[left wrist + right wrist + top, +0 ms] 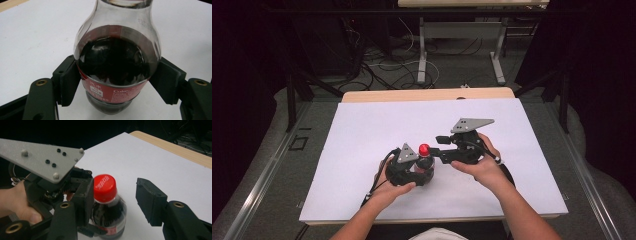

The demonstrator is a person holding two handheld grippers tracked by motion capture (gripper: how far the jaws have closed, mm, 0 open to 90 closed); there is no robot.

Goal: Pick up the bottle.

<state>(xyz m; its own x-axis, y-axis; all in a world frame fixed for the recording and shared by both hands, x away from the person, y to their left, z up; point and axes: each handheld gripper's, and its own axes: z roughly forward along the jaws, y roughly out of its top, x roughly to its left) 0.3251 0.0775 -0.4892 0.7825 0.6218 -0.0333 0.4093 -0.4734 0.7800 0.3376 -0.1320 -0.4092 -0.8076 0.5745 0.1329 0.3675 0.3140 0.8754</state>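
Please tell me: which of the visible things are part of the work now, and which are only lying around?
In the job:
- cola bottle, clamped by the left hand-held gripper
- red cap, between the open jaws of the right hand-held gripper

Just lying about:
- cables on the floor
- white table, only the support

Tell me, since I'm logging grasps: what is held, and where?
The left gripper clamps the cola bottle around its labelled body. The right gripper holds nothing.

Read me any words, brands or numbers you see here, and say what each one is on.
"Coke": white letters on the red label of the cola bottle.
White script on the red cap: too blurred to read.
Small white box and fine print on the label: too small to read.
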